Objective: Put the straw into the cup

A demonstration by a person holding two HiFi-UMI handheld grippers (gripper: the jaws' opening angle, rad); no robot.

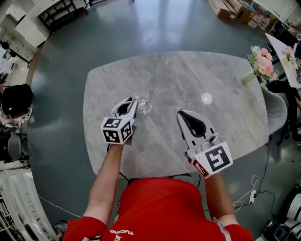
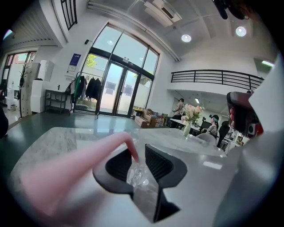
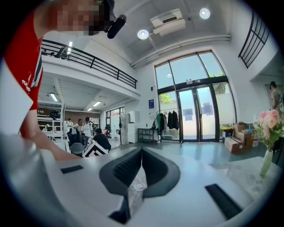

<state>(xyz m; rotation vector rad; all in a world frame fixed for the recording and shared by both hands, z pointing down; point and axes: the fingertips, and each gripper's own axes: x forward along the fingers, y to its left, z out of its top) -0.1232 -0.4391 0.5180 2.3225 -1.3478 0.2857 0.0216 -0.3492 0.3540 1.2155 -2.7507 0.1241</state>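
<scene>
A grey marble counter (image 1: 211,70) with rounded corners stands on a glossy grey-green floor (image 1: 61,70). At its far right corner sits a pale vase of pink flowers (image 1: 261,65), and a grey chair (image 1: 277,110) is drawn up just beside its right edge. A white power strip (image 1: 251,195) with its cable lies on the floor off the near right corner. Beyond the far edge are cardboard boxes (image 1: 230,9), with tall glass doors (image 2: 117,91) and a clothes rack (image 2: 86,88) farther back.

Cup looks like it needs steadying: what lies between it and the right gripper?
Nothing. In the head view, only bare marble table separates the right gripper from the cup.
</scene>
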